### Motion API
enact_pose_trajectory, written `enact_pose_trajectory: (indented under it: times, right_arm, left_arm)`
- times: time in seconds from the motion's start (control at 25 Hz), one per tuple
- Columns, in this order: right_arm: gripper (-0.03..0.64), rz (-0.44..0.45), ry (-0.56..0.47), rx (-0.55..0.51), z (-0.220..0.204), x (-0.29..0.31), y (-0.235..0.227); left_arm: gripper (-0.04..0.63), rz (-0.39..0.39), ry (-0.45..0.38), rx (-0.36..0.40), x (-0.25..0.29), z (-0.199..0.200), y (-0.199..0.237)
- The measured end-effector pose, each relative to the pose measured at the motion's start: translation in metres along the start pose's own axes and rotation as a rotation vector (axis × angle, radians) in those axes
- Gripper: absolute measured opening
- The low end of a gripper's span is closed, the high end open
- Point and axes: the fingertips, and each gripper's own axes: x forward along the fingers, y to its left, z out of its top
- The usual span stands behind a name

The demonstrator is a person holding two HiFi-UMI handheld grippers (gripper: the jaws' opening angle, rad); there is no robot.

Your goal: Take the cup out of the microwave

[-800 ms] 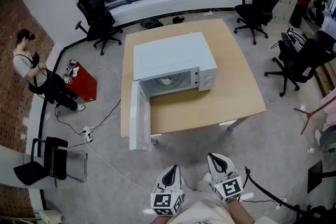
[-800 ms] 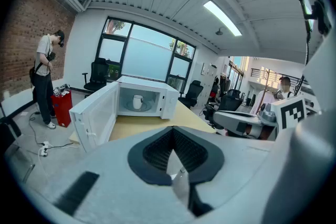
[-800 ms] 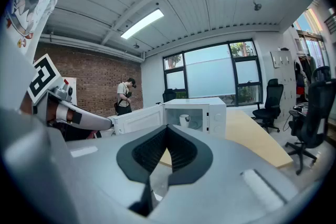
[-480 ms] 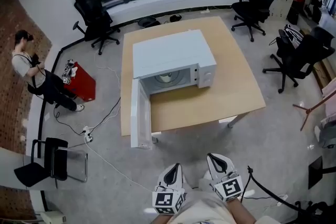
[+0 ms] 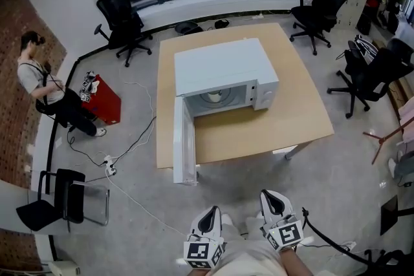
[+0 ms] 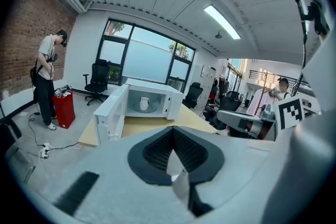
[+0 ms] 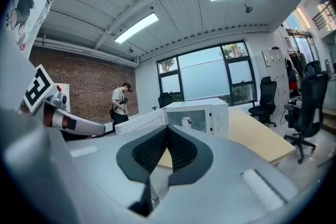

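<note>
Head view: the left gripper [image 5: 208, 219] and the right gripper [image 5: 272, 203] are held low, side by side close to the person's body, pointing at a wooden table [image 5: 291, 114] well apart from them. Each carries a cube with black-and-white square markers. On the table the white microwave [image 5: 223, 66] stands with its door [image 5: 184, 142] swung open, and the cup [image 5: 214, 97] sits inside.

Left gripper view: the jaws are closed together with nothing between them.

Right gripper view: the jaws meet, holding nothing.
</note>
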Motion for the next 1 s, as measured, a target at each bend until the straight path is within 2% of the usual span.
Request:
enact_pose_trajectory:
  times: [0.24,0.44,0.84,1.0]
  right_arm:
    - [0.006,-0.048,0.014,-0.002,-0.006,0.012,-0.002]
    - [0.006,-0.054,0.022,-0.001,-0.001,0.038,-0.035]
    - [0.006,0.104,0.02,-0.056,0.031,0.126,-0.126]
    - [0.006,0.142,0.029,-0.048,0.035,0.154,-0.144]
  left_arm:
    - [0.002,-0.036,0.025,-0.024,0.019,-0.003,0.014]
    - [0.002,-0.059,0.036,-0.026,0.06,0.01,0.01]
    - [0.002,0.052,-0.025,0.026,0.186,0.071,0.005]
    - [0.002,0.089,-0.021,0.024,0.208,0.086,0.005]
